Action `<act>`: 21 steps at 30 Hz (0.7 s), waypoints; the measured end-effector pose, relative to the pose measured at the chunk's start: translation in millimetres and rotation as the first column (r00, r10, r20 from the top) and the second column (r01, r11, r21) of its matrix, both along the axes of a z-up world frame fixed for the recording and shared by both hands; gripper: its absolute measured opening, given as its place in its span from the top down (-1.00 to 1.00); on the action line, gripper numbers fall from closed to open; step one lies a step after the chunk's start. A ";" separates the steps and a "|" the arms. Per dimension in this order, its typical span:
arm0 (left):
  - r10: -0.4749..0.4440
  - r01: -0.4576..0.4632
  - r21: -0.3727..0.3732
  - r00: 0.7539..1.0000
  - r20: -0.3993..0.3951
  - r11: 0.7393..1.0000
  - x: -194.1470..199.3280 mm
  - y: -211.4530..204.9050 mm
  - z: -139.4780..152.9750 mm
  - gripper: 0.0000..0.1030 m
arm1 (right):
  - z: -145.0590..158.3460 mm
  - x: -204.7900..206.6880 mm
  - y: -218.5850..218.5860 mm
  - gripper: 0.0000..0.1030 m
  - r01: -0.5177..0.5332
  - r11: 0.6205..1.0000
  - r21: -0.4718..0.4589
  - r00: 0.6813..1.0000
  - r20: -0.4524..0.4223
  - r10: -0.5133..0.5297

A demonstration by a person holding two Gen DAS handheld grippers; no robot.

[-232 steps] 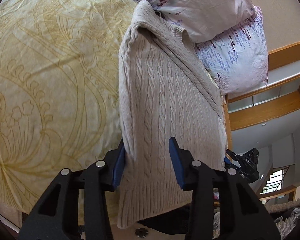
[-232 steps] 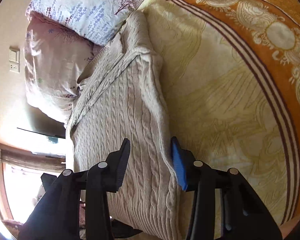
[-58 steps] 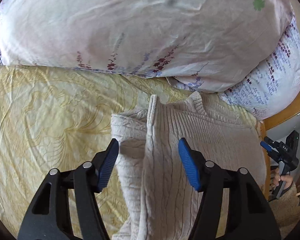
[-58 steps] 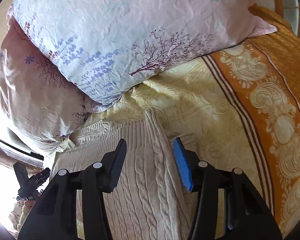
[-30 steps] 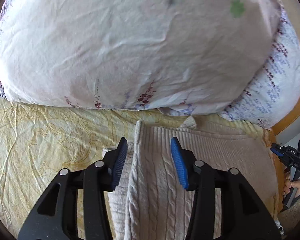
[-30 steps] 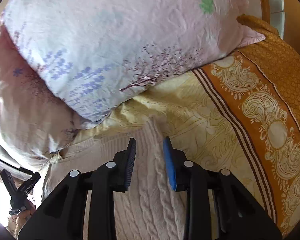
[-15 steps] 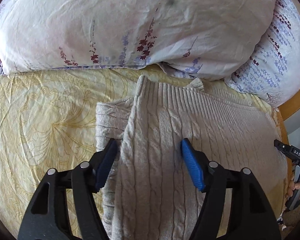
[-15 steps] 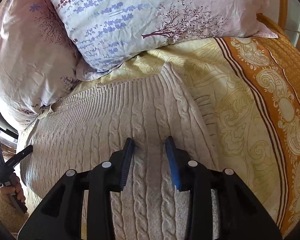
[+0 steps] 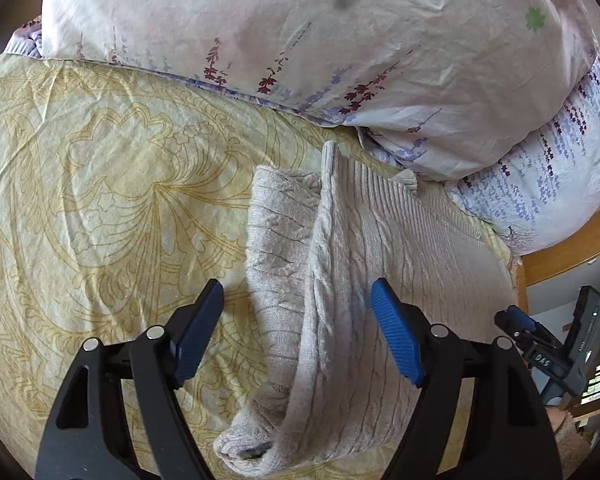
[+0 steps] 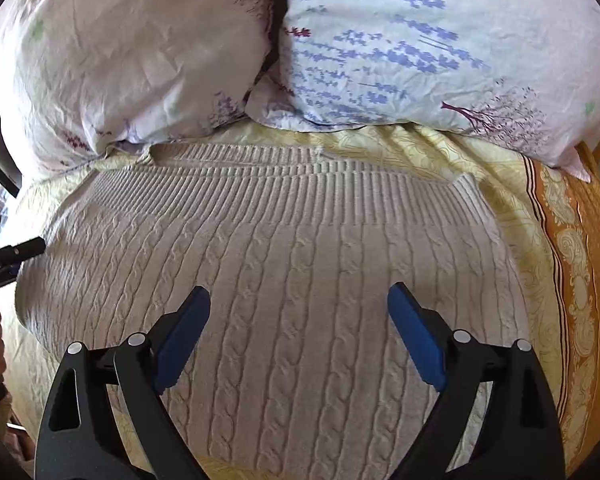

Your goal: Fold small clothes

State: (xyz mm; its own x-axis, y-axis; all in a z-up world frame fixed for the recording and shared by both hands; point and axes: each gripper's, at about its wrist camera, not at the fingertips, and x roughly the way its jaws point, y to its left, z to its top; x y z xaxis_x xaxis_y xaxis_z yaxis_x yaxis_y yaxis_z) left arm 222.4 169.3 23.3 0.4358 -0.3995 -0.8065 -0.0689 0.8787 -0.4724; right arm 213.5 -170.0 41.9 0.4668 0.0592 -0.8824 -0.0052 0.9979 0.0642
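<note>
Folded cable-knit sweater on the bed, both hand-held grippers letting go above it.

Two floral pillows (image 10: pixel 440 48) crowd the head of the bed, their lower edges just touching the ribbed hem of the cream sweater (image 10: pixel 300 272), which lies folded on the yellow patterned bedsheet (image 9: pixel 100 184); an orange border (image 10: pixel 580 264) runs down the sheet's right side, and a wooden bed frame (image 9: pixel 568 252) shows past the pillows. The left hand-held gripper (image 9: pixel 296 332) hangs over the sweater's folded left edge (layers stacked, a rolled end nearest the camera), its jaws opening, blue pads clear of the knit on both sides. The right hand-held gripper (image 10: pixel 300 336) is spread wide over the flat middle of the sweater, jaws opening, nothing clamped.
</note>
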 end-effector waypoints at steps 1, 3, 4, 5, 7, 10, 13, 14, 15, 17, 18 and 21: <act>-0.006 0.006 -0.025 1.000 0.000 1.000 0.4 -1.1 -1.1 -0.46 | -3.2 1.2 5.1 -0.84 -0.012 0.999 -0.029 1.000 -0.004 0.012; -0.012 0.012 -0.063 1.000 0.004 0.998 2.0 -3.5 -3.1 -0.46 | -11.6 0.1 12.6 -0.88 -0.033 0.997 -0.071 0.999 -0.031 0.031; -0.011 0.011 -0.073 1.000 0.005 0.997 3.3 -4.2 -3.5 -0.46 | -14.4 -1.5 13.1 -0.91 -0.032 0.997 -0.074 0.999 -0.033 0.030; -0.008 0.008 -0.083 1.000 0.006 0.997 4.7 -4.5 -3.6 -0.45 | -15.0 -3.0 12.4 -0.93 -0.027 0.997 -0.067 0.999 -0.026 0.025; 0.015 -0.015 -0.107 1.000 0.000 0.994 7.8 -1.5 -5.1 -0.35 | -16.4 -2.9 8.1 -0.95 -0.025 0.999 -0.042 0.999 -0.030 0.023; 0.036 -0.041 -0.195 0.999 -0.030 0.980 13.6 7.8 -13.2 -0.03 | -18.2 -2.8 5.8 -0.97 -0.024 0.999 -0.022 0.999 -0.029 0.024; 0.038 -0.055 -0.278 0.997 -0.067 0.959 16.0 13.1 -20.9 0.12 | -19.3 -4.2 7.4 -0.97 -0.021 1.000 -0.008 1.000 -0.007 0.021; 0.038 -0.057 -0.292 0.997 -0.073 0.955 16.8 13.1 -21.7 0.12 | -19.5 -4.5 7.4 -0.97 -0.022 1.000 -0.007 1.000 -0.005 0.022; 0.038 -0.058 -0.295 0.996 -0.075 0.954 17.5 12.2 -22.1 0.12 | -20.2 -3.4 7.5 -0.97 -0.024 1.000 -0.005 1.000 -0.004 0.024; 0.033 -0.057 -0.301 0.996 -0.082 0.952 20.2 8.2 -22.7 0.15 | -19.7 -4.6 7.3 -0.97 -0.025 1.000 0.001 1.000 0.000 0.025; 0.033 -0.059 -0.306 0.995 -0.090 0.950 22.5 5.0 -23.8 0.27 | -19.3 -5.7 7.4 -0.97 -0.026 1.000 0.001 1.000 0.003 0.026; 0.036 -0.063 -0.330 0.996 -0.087 0.942 27.1 -6.0 -21.6 0.45 | -19.9 -5.3 8.1 -0.97 -0.030 1.000 -0.002 0.999 0.012 0.030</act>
State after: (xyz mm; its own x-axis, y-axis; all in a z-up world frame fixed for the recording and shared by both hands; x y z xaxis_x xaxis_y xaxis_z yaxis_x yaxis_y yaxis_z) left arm 249.5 163.3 1.7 0.4030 -0.6299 -0.6639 -0.1568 0.6672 -0.7282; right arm 208.1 -162.0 22.0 0.4757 0.0712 -0.8767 -0.0356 0.9975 0.0617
